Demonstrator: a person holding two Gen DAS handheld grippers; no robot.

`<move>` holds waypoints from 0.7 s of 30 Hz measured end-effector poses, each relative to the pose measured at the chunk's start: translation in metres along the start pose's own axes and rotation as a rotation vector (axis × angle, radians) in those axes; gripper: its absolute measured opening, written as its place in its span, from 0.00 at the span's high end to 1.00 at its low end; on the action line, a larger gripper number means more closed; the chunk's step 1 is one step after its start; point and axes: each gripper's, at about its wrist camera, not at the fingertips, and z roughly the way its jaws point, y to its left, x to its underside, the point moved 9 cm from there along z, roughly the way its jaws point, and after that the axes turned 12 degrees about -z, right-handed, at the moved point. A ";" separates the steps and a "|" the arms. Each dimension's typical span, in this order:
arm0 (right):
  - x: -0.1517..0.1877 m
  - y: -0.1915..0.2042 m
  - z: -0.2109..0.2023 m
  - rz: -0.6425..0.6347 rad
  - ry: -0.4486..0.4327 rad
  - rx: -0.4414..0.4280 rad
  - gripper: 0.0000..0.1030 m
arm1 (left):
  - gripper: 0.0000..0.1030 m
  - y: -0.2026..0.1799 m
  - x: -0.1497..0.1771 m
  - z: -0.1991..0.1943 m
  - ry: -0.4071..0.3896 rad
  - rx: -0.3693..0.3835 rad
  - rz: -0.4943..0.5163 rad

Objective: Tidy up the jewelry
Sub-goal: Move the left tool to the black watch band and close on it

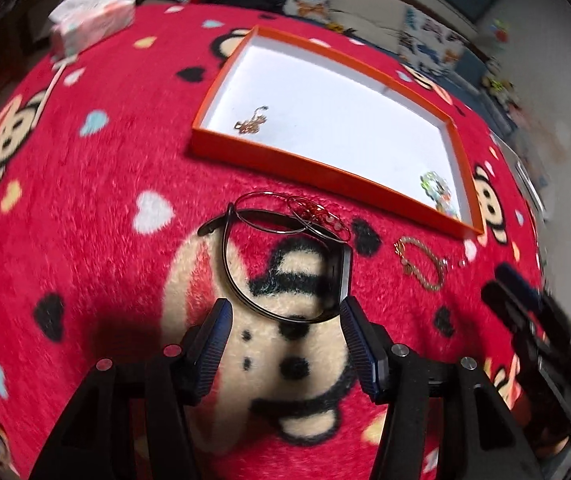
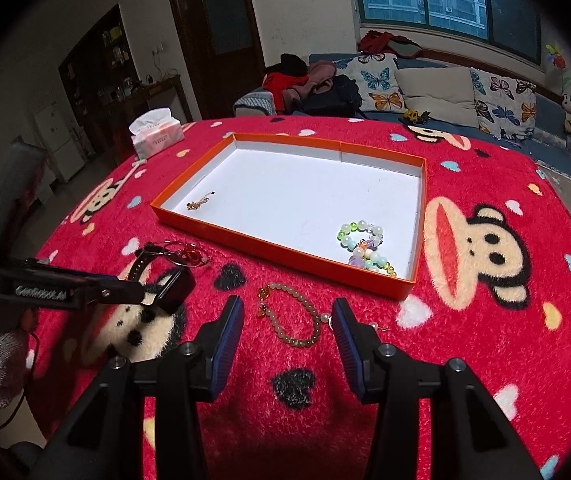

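Observation:
A black wristwatch (image 1: 343,276) lies on the red blanket, its strap loop curving between the tips of my left gripper (image 1: 285,312). That gripper is open and its pads stand clear of the strap. Thin wire bangles (image 1: 269,212) and a ring with red charms (image 1: 317,216) rest on the watch's far end. My right gripper (image 2: 287,312) is open and straddles a tan beaded bracelet (image 2: 293,316) on the blanket without touching it. Small pearl pieces (image 2: 327,316) lie by its right finger. The orange tray (image 2: 277,254) holds a gold piece (image 2: 199,204) and a coloured bead bracelet (image 2: 365,246).
A tissue box (image 2: 157,132) stands at the table's far left corner. The red monkey-print blanket (image 2: 485,320) covers the whole table. A sofa with butterfly cushions (image 2: 381,80) sits behind. My right gripper (image 1: 501,286) shows at the right of the left wrist view.

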 end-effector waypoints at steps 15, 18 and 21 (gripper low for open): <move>0.005 -0.010 -0.005 0.028 -0.045 -0.042 0.51 | 0.42 -0.057 0.015 0.005 -0.106 -0.071 0.393; 0.005 -0.011 -0.005 0.028 -0.045 -0.045 0.51 | 0.42 -0.060 0.020 0.014 -0.081 -0.057 0.452; 0.005 -0.012 -0.003 0.029 -0.043 -0.046 0.51 | 0.42 -0.057 0.022 0.023 -0.032 -0.020 0.464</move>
